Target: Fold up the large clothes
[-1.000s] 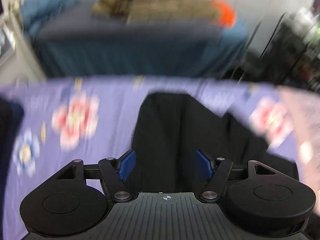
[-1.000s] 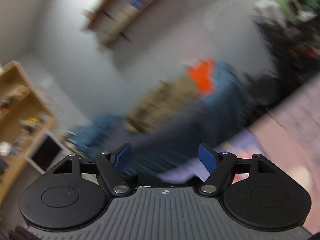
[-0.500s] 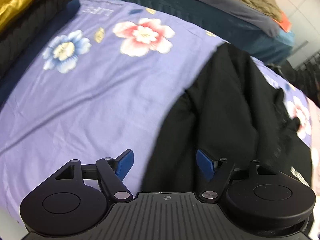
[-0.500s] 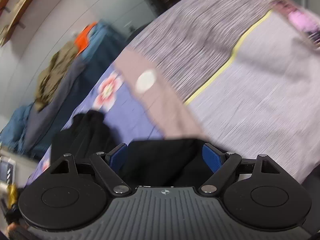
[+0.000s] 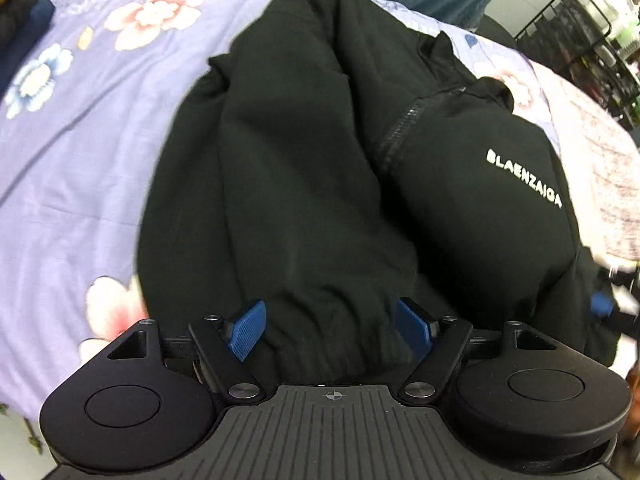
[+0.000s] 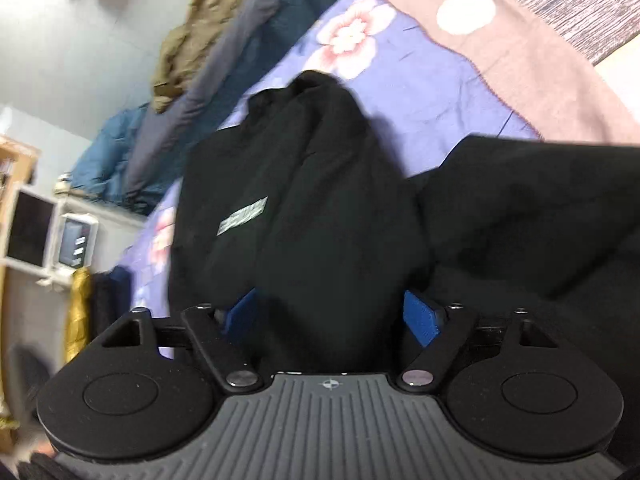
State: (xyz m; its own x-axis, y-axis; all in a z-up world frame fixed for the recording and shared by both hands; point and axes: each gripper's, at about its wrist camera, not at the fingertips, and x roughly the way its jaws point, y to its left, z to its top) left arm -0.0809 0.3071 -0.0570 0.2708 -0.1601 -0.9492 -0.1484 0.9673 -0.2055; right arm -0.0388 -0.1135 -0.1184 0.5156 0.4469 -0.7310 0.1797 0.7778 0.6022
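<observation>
Left-wrist view: black jacket (image 5: 304, 168) lies bunched on the floral sheet (image 5: 80, 152), folding barely begun. Left gripper (image 5: 332, 330) gapes over its hem; right gripper (image 6: 332, 318), jaws just narrowing, straddles cloth without pinching.

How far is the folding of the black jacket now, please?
Done: the black jacket lies spread on the floral sheet, one sleeve laid over its front. In hand: the left gripper and the right gripper, both open, are over its hem, gripping nothing yet. Left: every further fold.
</observation>
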